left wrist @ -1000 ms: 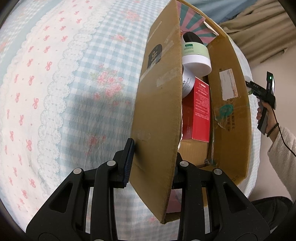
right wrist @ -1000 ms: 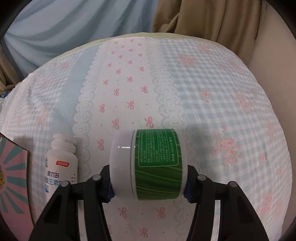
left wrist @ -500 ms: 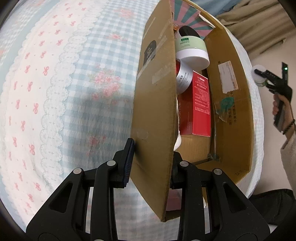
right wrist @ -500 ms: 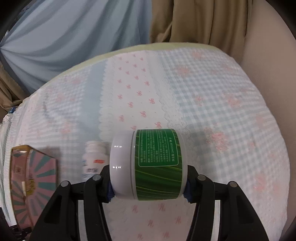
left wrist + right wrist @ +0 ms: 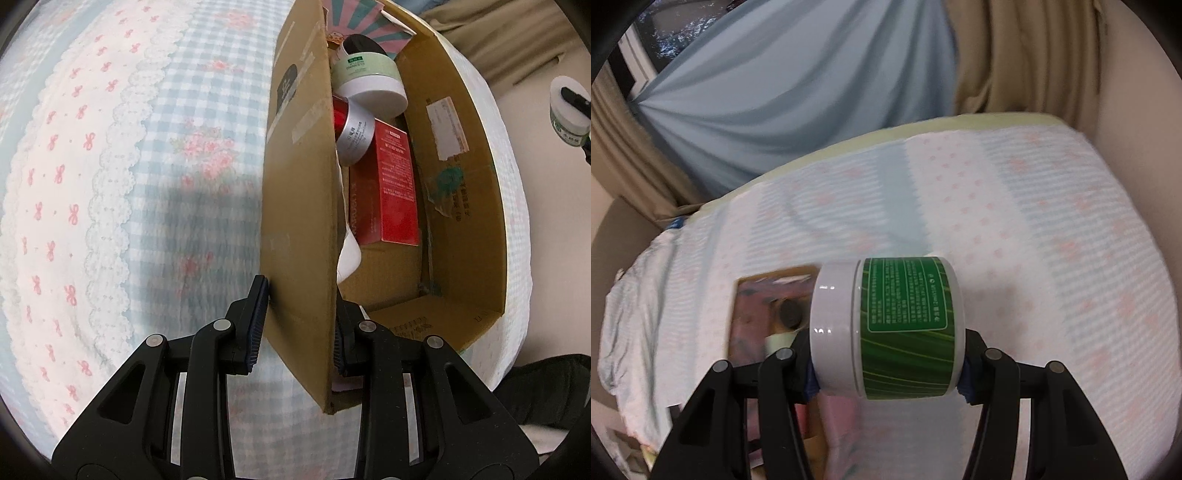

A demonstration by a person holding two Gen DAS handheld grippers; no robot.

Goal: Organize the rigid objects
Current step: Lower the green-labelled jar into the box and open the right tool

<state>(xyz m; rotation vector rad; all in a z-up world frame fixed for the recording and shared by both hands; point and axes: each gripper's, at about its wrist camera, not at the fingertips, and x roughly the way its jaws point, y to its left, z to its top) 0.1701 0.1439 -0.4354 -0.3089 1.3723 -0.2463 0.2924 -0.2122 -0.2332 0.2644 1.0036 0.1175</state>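
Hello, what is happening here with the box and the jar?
A person is packing items into a cardboard box on a bed. The left gripper clamps the box's wall. The right gripper holds a green jar in the air. A red box and a pale green jar lie inside.

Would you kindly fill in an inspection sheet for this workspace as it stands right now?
Surface: bed with a blue gingham and pink bow cover.
Job's things: cardboard box on the bed, holding a red carton, a pale green jar and a silver-banded jar; green-labelled jar held sideways above the bed.
Clutter: nothing seen.
Grippers: left gripper clamps the box's near wall; right gripper shut on the green-labelled jar.
Cables: nothing seen.
Surroundings: blue curtain and tan curtain behind the bed.
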